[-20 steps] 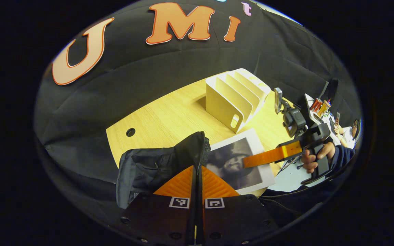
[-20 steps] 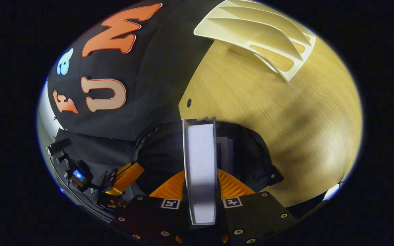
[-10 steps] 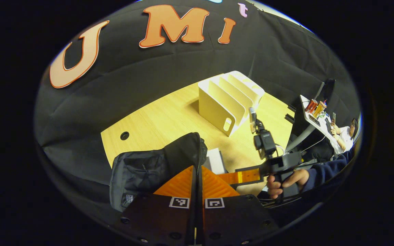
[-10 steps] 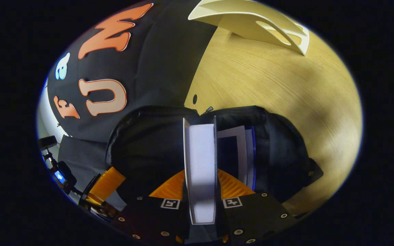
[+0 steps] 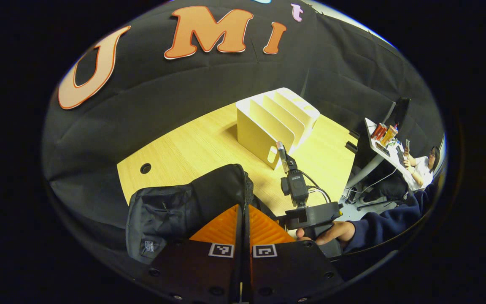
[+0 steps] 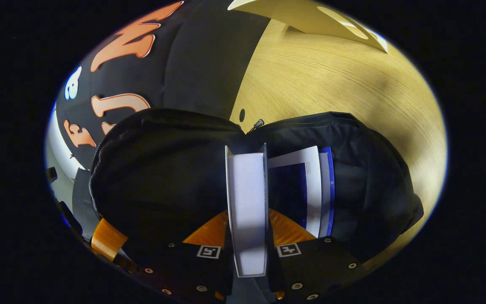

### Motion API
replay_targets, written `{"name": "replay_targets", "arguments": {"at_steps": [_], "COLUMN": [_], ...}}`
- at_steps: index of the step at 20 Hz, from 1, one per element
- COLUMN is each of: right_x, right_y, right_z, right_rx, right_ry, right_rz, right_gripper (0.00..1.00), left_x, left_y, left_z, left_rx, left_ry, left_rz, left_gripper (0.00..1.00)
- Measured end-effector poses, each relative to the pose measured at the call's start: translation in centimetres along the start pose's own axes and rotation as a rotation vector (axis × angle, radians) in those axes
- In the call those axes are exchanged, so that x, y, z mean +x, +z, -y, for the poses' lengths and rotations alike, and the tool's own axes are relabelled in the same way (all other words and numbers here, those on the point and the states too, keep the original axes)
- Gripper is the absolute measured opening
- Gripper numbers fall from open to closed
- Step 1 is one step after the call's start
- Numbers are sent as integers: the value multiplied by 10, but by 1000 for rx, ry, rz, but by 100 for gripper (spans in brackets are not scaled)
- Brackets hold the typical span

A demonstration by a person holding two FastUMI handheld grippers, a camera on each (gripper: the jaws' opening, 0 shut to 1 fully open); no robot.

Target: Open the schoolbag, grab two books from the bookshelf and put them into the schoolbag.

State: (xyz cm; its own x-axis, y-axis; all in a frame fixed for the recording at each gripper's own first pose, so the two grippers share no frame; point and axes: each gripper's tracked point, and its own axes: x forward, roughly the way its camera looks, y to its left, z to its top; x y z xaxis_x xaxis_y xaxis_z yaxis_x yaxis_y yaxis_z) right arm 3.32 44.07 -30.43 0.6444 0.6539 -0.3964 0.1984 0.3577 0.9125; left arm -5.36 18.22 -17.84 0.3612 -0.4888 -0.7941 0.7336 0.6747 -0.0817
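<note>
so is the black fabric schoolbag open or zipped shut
Open: the black fabric schoolbag gapes, a blue-edged book stands inside, and the right gripper lowers a white book in.

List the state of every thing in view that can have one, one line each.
schoolbag: open, rim held by the left gripper.
left gripper: shut on the schoolbag's rim.
right gripper: shut on a book.
held book: upright, at the bag's mouth.
blue-edged book: inside the schoolbag.
bookshelf: upright, slots empty.
</note>
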Motion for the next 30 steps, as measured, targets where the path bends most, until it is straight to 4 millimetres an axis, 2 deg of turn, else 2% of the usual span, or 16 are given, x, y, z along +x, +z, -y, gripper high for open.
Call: {"name": "replay_targets", "arguments": {"at_steps": [1,2,3,4,5,6,7,9,12,17,20,21,22,25,27,30], "right_x": [1,1,-1,-6,-9,-14,-19,-29,-50,-95,-125,-134,-144,-177,-199,-240], "right_y": [-1,3,2,2,3,1,1,5,20,58,80,87,95,119,138,173], "right_z": [6,12,16,17,20,26,31,40,45,57,66,71,72,79,81,79], "right_rx": [-13,-38,-57,-74,-97,-122,-150,-200,-242,-296,-316,-331,-344,-388,-432,-536], "right_ry": [-42,-81,-102,-118,-140,-167,-188,-221,-244,-278,-298,-314,-319,-348,-366,-399], "right_rz": [-8,-12,-23,-33,-47,-65,-76,-93,-84,-65,-59,-53,-45,-15,25,104], "right_gripper": [39,55,34,56,53,74,85,95,97,98,98,98,98,98,98,98], "left_x": [2,4,6,8,9,11,12,16,24,39,50,52,56,68,77,86], "left_y": [-1,-1,-2,-2,-3,-5,-7,-9,-11,-22,-17,-17,-15,-5,6,30], "left_z": [-1,-2,-2,-3,-4,-4,-5,-7,-5,15,32,38,43,62,76,98], "left_rx": [5,7,-2,-13,-22,-28,-28,-30,-65,-85,-140,-157,-168,-197,-217,-241], "left_ry": [1,2,3,1,5,11,23,44,62,94,97,98,101,120,139,194], "left_rz": [1,-1,-1,0,1,-2,-5,-7,-22,-68,-74,-72,-70,-60,-39,15], "left_gripper": [2,2,2,2,2,2,2,5,6,13,27,40,46,78,95,99]}}
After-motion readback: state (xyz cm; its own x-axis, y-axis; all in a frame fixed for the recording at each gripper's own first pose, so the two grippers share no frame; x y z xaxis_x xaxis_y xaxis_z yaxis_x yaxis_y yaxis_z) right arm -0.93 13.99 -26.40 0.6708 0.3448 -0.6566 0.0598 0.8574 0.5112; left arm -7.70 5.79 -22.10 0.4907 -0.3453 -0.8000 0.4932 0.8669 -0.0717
